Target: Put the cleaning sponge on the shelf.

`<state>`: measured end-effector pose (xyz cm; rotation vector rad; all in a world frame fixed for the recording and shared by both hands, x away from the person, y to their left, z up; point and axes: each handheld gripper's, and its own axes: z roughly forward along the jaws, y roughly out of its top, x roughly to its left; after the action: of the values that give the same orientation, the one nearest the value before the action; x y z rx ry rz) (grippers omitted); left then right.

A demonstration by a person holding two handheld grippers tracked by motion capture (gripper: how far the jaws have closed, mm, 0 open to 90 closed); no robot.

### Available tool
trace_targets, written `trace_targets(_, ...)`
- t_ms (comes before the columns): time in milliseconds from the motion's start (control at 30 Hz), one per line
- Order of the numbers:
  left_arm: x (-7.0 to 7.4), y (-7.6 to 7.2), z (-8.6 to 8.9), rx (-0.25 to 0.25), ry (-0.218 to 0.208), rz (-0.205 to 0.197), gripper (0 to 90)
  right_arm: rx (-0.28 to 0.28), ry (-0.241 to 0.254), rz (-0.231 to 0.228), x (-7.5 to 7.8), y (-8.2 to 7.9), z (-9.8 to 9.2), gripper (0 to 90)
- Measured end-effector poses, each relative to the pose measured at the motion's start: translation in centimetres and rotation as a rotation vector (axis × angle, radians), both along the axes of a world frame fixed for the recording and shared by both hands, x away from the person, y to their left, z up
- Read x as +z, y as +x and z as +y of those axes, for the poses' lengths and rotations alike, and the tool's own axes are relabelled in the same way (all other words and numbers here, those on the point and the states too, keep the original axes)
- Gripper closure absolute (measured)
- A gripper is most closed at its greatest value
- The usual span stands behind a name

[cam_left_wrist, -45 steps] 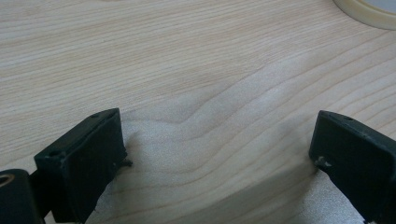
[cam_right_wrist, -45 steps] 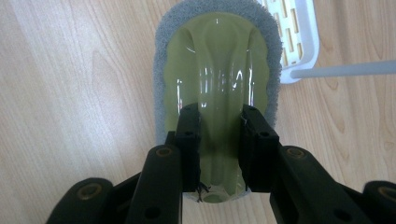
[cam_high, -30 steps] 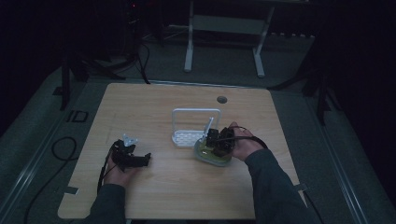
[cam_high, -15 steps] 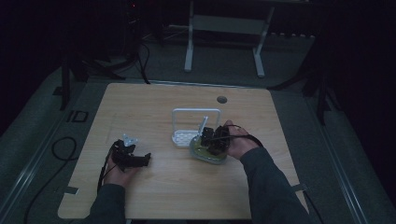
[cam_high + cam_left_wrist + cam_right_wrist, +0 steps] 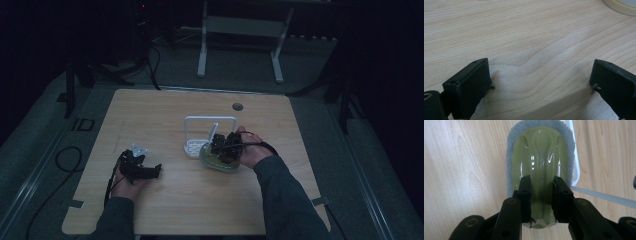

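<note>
The scrubbing brush point(image 5: 540, 162), with a glossy olive-green handle on a grey scouring pad, lies flat on the wooden counter point(image 5: 165, 205), right of its middle in the high view point(image 5: 218, 159). The right gripper point(image 5: 541, 200) comes down on it from above; its two black jaws are clamped on the raised ridge of the green handle, one on each side, near the end of the brush closest to the camera. The far end of the brush lies just beside, perhaps against, the rim of a white rack point(image 5: 576, 162), which in the high view stands behind the brush with an upright wire loop point(image 5: 210, 120). A pale rod point(image 5: 604, 197) runs across the counter to the right of the jaws.

The left gripper point(image 5: 141, 170) rests well apart, on the left part of the counter; its jaws stand wide apart with bare wood between them point(image 5: 541, 75). A cream-coloured round rim point(image 5: 621, 5) shows at the top right corner of its view
</note>
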<state>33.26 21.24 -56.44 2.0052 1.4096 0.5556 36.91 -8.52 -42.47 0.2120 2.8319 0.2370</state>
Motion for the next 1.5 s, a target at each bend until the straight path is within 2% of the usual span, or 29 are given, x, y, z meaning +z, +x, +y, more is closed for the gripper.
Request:
trace_targets(333, 0.0, 0.0, 0.0, 0.000, 0.000, 0.000, 3.4, 0.032, -0.020, -0.029, 0.4, 0.2, 1.0, 71.7)
trace_targets(667, 0.0, 0.0, 0.0, 0.000, 0.001, 0.000, 3.4, 0.048, -0.025, -0.038, 0.7, 0.5, 1.6, 71.7)
trace_targets(867, 0.0, 0.0, 0.0, -0.001, 0.000, 0.000, 3.4, 0.069, -0.064, -0.057, 0.5, 0.6, 2.2, 71.7)
trace_targets(1500, 0.0, 0.0, 0.0, 0.000, 0.000, 0.001, 3.4, 0.100, -0.081, -0.085, 0.8, 0.8, 3.1, 71.7)
